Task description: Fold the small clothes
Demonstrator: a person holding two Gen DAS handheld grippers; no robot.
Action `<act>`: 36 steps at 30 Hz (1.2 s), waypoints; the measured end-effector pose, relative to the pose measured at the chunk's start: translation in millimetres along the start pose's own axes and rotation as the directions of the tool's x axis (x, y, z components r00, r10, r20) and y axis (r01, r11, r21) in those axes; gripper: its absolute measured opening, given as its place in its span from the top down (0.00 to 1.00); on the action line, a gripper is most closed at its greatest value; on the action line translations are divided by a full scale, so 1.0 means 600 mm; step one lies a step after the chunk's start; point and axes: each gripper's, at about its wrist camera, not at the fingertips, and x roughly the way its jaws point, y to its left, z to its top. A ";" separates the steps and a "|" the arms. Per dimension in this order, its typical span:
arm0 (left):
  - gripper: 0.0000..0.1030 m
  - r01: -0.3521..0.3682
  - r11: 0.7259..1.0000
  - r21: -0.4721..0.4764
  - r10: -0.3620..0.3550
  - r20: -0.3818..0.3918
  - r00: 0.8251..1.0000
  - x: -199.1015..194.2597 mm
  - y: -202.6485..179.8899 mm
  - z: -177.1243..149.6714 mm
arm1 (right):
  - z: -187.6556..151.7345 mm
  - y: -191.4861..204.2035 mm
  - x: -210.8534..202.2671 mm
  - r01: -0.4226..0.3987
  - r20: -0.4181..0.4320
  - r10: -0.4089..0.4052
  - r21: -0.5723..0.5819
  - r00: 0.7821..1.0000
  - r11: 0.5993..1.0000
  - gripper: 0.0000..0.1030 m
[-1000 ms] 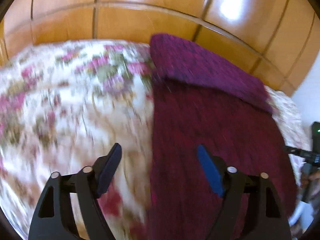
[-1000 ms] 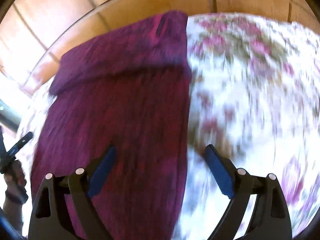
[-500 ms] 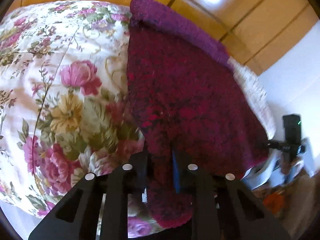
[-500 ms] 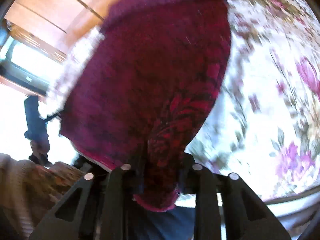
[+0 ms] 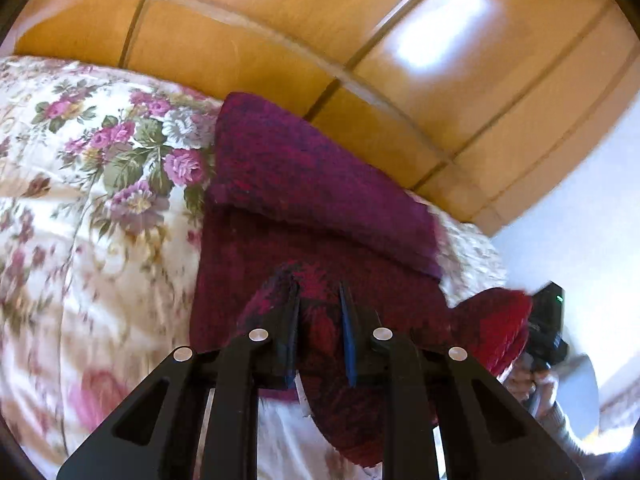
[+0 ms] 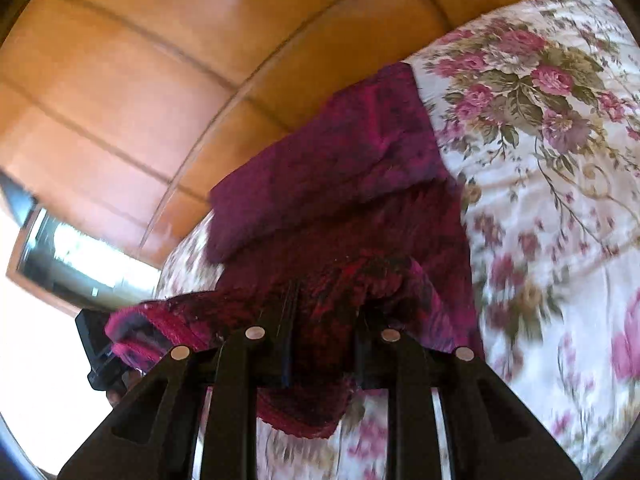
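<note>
Both grippers pinching near hem of maroon knit, lifted off bed

Nearest: left gripper (image 5: pixel 319 322) fingers nearly closed w/ near-left corner of the maroon knit garment (image 5: pixel 280 200) bunched between them; right gripper (image 6: pixel 326 334) same on near-right corner. Each just clamped down on cloth. Hem raised, sagging btwn the two. Garment's long axis runs straight away from fingers across the floral bedspread (image 5: pixel 100 184) to its far end, already folded over by the wooden headboard (image 5: pixel 280 40); neither hand nearer

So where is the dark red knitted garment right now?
The dark red knitted garment lies on the floral bedspread by the wooden headboard, its near edge pinched in the left gripper and right gripper.
</note>
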 end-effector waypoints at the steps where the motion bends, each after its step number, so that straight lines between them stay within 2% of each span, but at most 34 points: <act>1: 0.84 -0.005 1.000 -0.024 0.004 -0.024 1.000 0.025 0.008 0.020 | 0.011 -0.008 0.014 0.021 -0.008 -0.021 0.016 1.000 1.000 0.81; 3: 0.83 -0.019 0.992 -0.126 0.010 -0.073 0.997 0.064 0.033 0.042 | 0.039 -0.029 0.026 0.038 -0.013 -0.037 0.048 0.999 0.998 0.80; 6: 0.68 0.019 0.970 -0.244 -0.040 -0.080 0.996 0.081 0.061 0.060 | 0.047 -0.051 0.045 0.017 -0.026 -0.013 0.126 1.000 0.992 0.68; 7: 0.59 0.052 0.953 -0.298 -0.075 -0.065 0.995 0.080 0.072 0.064 | 0.049 -0.055 0.046 -0.002 -0.020 0.005 0.145 1.000 0.989 0.61; 8: 0.46 0.059 0.941 -0.333 -0.076 -0.037 0.996 0.072 0.080 0.067 | 0.051 -0.059 0.045 -0.038 -0.012 0.040 0.164 0.999 0.986 0.50; 9: 0.40 0.060 0.933 -0.356 -0.064 -0.002 0.998 0.059 0.089 0.069 | 0.058 -0.063 0.041 -0.083 -0.001 0.084 0.183 0.996 0.980 0.43; 10: 0.34 0.074 0.925 -0.373 -0.061 0.047 0.997 0.040 0.099 0.071 | 0.059 -0.063 0.034 -0.127 0.019 0.125 0.194 0.992 0.973 0.23; 11: 0.34 0.083 0.922 -0.378 -0.059 0.074 0.996 0.025 0.108 0.071 | 0.062 -0.060 0.021 -0.150 0.061 0.141 0.182 0.988 0.972 0.11; 14: 0.34 0.018 0.952 -0.307 0.010 0.089 0.996 -0.010 0.114 0.061 | 0.066 -0.048 -0.016 -0.106 0.119 0.092 0.115 0.989 0.988 0.05; 15: 0.32 -0.027 0.970 -0.242 0.045 0.072 0.996 -0.015 0.110 0.049 | 0.061 -0.046 -0.027 -0.078 0.119 0.066 0.092 0.991 0.993 0.05; 17: 0.27 -0.070 0.988 -0.136 0.075 0.031 0.997 -0.016 0.104 0.019 | 0.045 -0.041 -0.044 0.009 0.113 -0.011 0.021 0.994 1.000 0.05; 19: 0.27 -0.071 0.994 -0.079 0.070 -0.018 0.997 -0.010 0.107 -0.018 | 0.016 -0.041 -0.051 0.078 0.088 -0.074 -0.049 0.993 0.996 0.05; 21: 0.27 -0.044 0.997 -0.069 0.041 -0.050 0.998 0.003 0.112 -0.039 | -0.026 -0.045 -0.042 0.144 0.045 -0.139 -0.125 0.989 0.982 0.08; 23: 0.27 -0.038 0.996 -0.081 0.031 -0.085 0.996 0.021 0.118 -0.063 | -0.053 -0.053 -0.020 0.181 0.000 -0.183 -0.163 0.983 0.970 0.31; 24: 0.28 -0.037 0.995 -0.094 0.028 -0.097 0.995 0.030 0.122 -0.068 | -0.063 -0.051 -0.006 0.223 0.001 -0.226 -0.188 0.974 0.957 0.34; 25: 0.47 -0.023 0.992 -0.126 0.010 -0.105 0.994 0.040 0.130 -0.072 | -0.075 -0.051 0.000 0.253 0.022 -0.254 -0.214 0.967 0.944 0.41; 26: 0.60 -0.008 0.989 -0.149 -0.009 -0.116 0.993 0.046 0.134 -0.071 | -0.081 -0.046 0.008 0.274 0.034 -0.273 -0.223 0.961 0.936 0.49; 27: 0.63 -0.017 0.985 -0.169 -0.002 -0.111 0.994 0.046 0.135 -0.071 | -0.081 -0.044 0.005 0.276 0.035 -0.275 -0.214 0.961 0.937 0.54; 28: 0.71 -0.023 0.988 -0.154 0.008 -0.096 0.995 0.041 0.131 -0.070 | -0.078 -0.043 -0.002 0.269 0.038 -0.267 -0.201 0.963 0.942 0.74; 29: 0.76 -0.028 0.990 -0.139 0.016 -0.087 0.996 0.033 0.123 -0.071 | -0.074 -0.038 -0.013 0.254 0.041 -0.251 -0.188 0.967 0.949 0.81; 32: 0.81 -0.026 0.994 -0.105 0.019 -0.065 0.998 0.000 0.105 -0.080 | -0.076 -0.024 -0.046 0.217 0.050 -0.212 -0.198 0.976 0.956 0.86; 36: 0.83 -0.014 0.998 -0.064 0.010 -0.062 0.998 -0.038 0.083 -0.094 | -0.083 -0.003 -0.085 0.173 0.051 -0.166 -0.216 0.985 0.961 0.90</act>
